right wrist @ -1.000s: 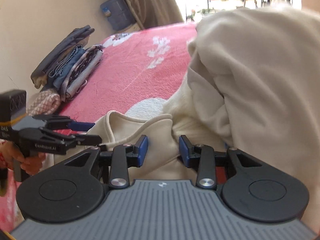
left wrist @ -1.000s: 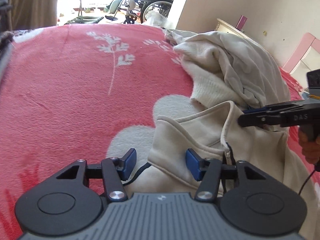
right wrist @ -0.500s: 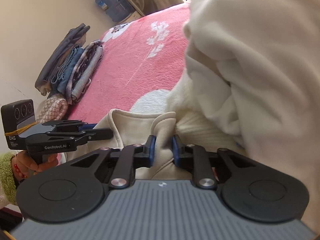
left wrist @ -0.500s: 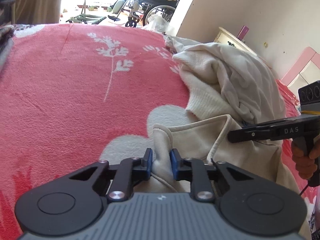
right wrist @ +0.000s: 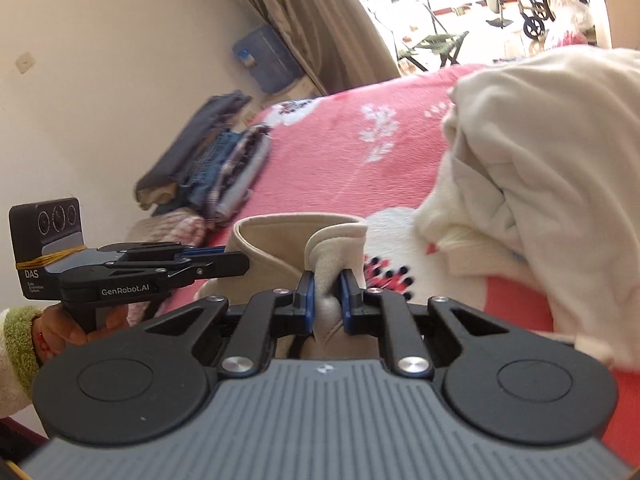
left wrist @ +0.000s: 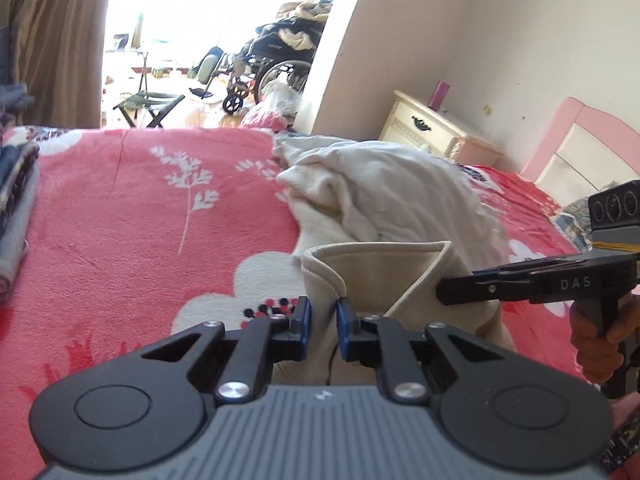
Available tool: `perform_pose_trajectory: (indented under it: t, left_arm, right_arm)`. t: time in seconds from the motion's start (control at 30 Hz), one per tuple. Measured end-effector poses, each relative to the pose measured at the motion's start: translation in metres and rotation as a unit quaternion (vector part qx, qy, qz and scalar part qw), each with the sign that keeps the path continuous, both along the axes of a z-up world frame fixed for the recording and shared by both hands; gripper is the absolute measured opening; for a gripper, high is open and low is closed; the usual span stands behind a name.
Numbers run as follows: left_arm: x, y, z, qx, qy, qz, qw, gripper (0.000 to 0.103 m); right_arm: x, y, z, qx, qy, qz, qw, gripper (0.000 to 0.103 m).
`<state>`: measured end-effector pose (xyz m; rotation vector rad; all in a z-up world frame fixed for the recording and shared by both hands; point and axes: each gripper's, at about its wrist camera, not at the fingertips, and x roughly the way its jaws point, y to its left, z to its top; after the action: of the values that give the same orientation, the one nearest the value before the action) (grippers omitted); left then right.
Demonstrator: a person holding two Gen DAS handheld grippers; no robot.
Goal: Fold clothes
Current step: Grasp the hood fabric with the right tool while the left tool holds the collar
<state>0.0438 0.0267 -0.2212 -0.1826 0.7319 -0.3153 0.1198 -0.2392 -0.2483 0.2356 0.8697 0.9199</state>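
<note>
**You hold one beige fleece garment by its edge with both hand-held grippers, stretched between them above the bed.**

Your left hand-held gripper [left wrist: 322, 320] is closing, its blue pads already pinching a fold of the beige fleece garment [left wrist: 380, 276]; your right hand-held gripper [right wrist: 327, 294] is closing too, with the same cloth [right wrist: 280, 248] bunched between its pads. From the left one, the garment's taut hem runs toward 2 o'clock, where the right one bites it, so its long axis lies between your hands and neither is nearer. The red floral blanket on the bed [left wrist: 140, 220] lies beneath. Only the right view shows the stack of folded dark clothes [right wrist: 208, 168] at 11 o'clock properly; the left view shows the crumpled white pile [left wrist: 384, 196] at 12 o'clock whole.
</note>
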Motion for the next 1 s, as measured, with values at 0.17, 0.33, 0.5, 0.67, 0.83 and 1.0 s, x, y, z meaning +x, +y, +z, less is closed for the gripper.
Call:
perform_pose_trajectory:
  t: [0.17,0.33,0.5,0.67,0.83,1.0]
  left_arm:
    - [-0.062,-0.018,0.025,0.011,-0.016,-0.020,0.9996,0.012]
    - [-0.136,-0.042,0.041,0.037,-0.035,-0.048,0.9975,0.011]
    - [-0.207,-0.064,0.039,0.050,-0.037,-0.070,0.9955,0.010]
    - [-0.266,-0.083,0.025,0.051,-0.022,-0.075,0.9957,0.009]
    - [-0.310,-0.102,0.010,0.070,-0.014,-0.086,0.9937,0.009]
    - [-0.350,-0.123,-0.005,0.112,-0.012,-0.112,0.9873,0.009]
  right_arm:
    - [-0.052,-0.017,0.022,0.014,-0.015,-0.012,1.000,0.011]
    - [-0.115,-0.035,0.035,0.022,-0.028,-0.017,0.999,0.011]
    - [-0.180,-0.057,0.033,0.024,-0.018,-0.021,0.999,0.007]
    - [-0.234,-0.077,0.021,0.017,0.001,-0.016,1.000,0.006]
    - [-0.280,-0.083,0.010,-0.017,0.003,0.013,1.000,0.006]
    - [-0.311,-0.090,-0.001,-0.050,-0.004,0.037,0.998,0.006]
